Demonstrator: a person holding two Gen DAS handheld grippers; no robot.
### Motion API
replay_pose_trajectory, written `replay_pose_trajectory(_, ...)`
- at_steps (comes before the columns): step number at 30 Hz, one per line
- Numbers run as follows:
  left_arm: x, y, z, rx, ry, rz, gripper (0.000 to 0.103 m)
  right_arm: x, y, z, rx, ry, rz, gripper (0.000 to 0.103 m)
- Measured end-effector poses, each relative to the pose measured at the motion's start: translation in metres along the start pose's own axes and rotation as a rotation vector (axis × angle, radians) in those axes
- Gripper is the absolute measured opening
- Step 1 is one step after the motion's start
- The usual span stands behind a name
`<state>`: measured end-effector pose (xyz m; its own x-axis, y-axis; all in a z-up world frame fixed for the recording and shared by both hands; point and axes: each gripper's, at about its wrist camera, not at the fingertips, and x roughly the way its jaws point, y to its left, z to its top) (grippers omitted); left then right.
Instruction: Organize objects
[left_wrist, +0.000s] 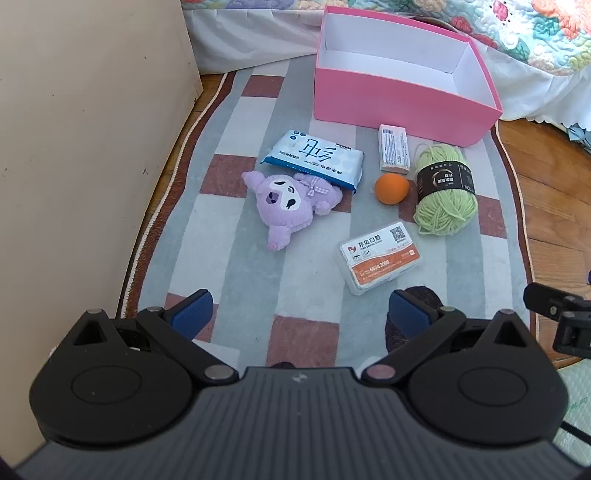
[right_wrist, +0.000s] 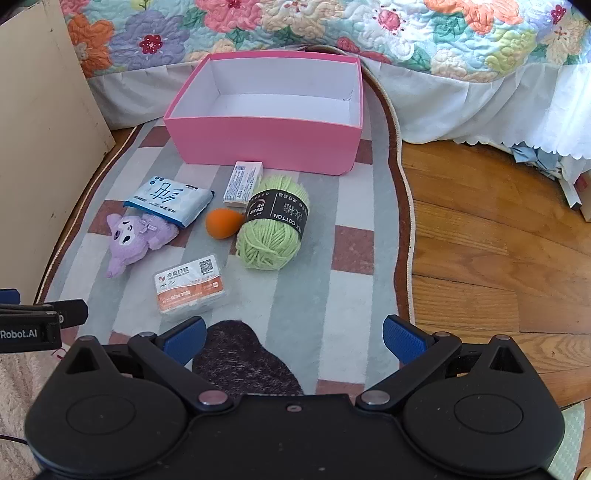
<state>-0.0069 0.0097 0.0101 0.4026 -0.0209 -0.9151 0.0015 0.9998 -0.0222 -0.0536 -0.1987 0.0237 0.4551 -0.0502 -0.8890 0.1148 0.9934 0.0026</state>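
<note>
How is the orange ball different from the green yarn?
The orange ball is smooth and plain; the green yarn is stringy with a black label around it. The ball is much smaller than the yarn. Both lie on the rug, side by side, outside the pink box.

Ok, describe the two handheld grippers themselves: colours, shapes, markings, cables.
Both are black. The left gripper has a ribbed grey body with a small logo, two round black discs, silver pivot pins, angled linkage arms and blue textured fingers. The right gripper matches it, with a smooth black body. White "Robot.AI" lettering shows on the left gripper's side in the right wrist view. A thin dark cable runs beside each.
</note>
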Motion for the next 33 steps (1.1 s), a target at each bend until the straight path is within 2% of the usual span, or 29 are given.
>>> replay_pose_trajectory(7, -0.001, 0.001, 0.002, -0.014, 0.003, -0.01, 0.103, 0.0, 0.004, -0.001, -0.006, -0.003, 0.006, 0.103)
replay_pose_trajectory(33, 0.005, 0.011, 0.001, -0.026, 0.012, 0.03, 0.103, 0.003, 0.003, 0.001, -0.013, 0.011, 0.001, 0.103)
